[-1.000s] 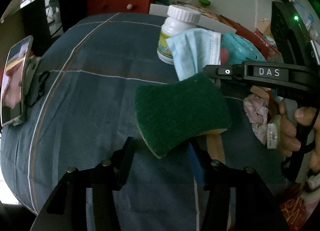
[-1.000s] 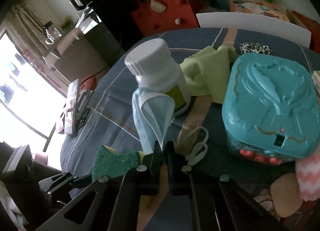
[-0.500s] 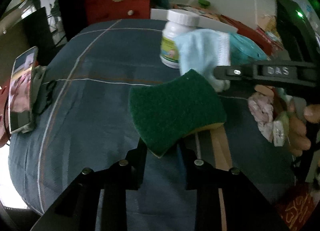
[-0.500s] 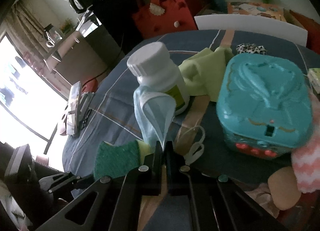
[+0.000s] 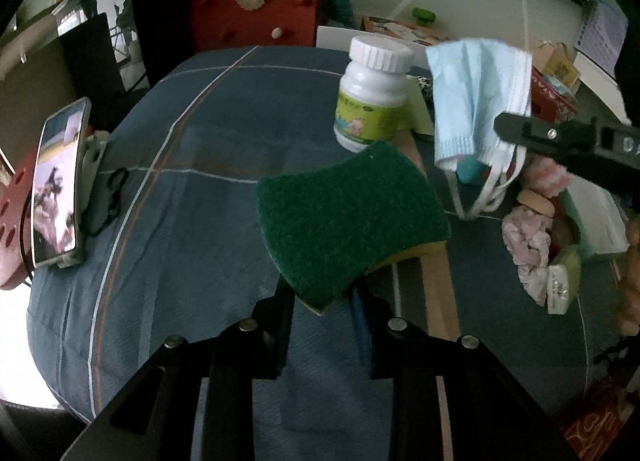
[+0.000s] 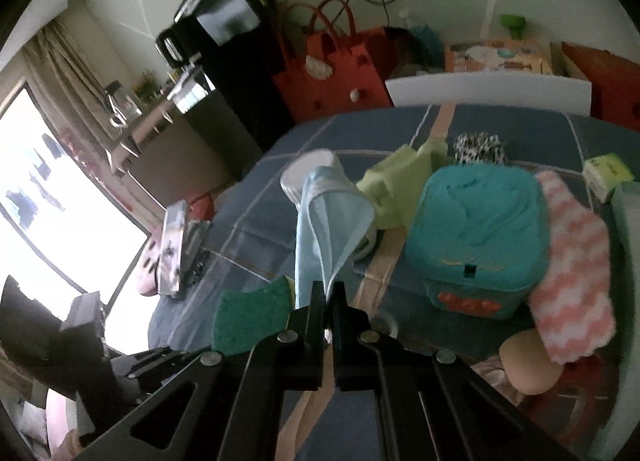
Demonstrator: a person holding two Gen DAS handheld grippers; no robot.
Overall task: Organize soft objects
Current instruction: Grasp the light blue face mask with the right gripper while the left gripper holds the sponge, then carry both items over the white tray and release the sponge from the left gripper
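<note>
My left gripper (image 5: 322,301) is shut on a green and yellow scrub sponge (image 5: 348,217) and holds it above the blue plaid cloth (image 5: 192,165). The sponge also shows in the right wrist view (image 6: 252,317). My right gripper (image 6: 329,293) is shut on a light blue face mask (image 6: 328,221) and holds it up in the air. In the left wrist view the mask (image 5: 476,101) hangs at the upper right with its ear loops dangling.
A white pill bottle (image 5: 374,91) stands behind the sponge. A teal box (image 6: 476,249), a pink and white sock (image 6: 572,281), a lime cloth (image 6: 404,181) and a beige pad (image 6: 528,361) lie at the right. A phone on a stand (image 5: 60,185) is at the left edge.
My left gripper closed on the sponge and lifted it a little. My right gripper raised the mask higher above the table, away from the bottle.
</note>
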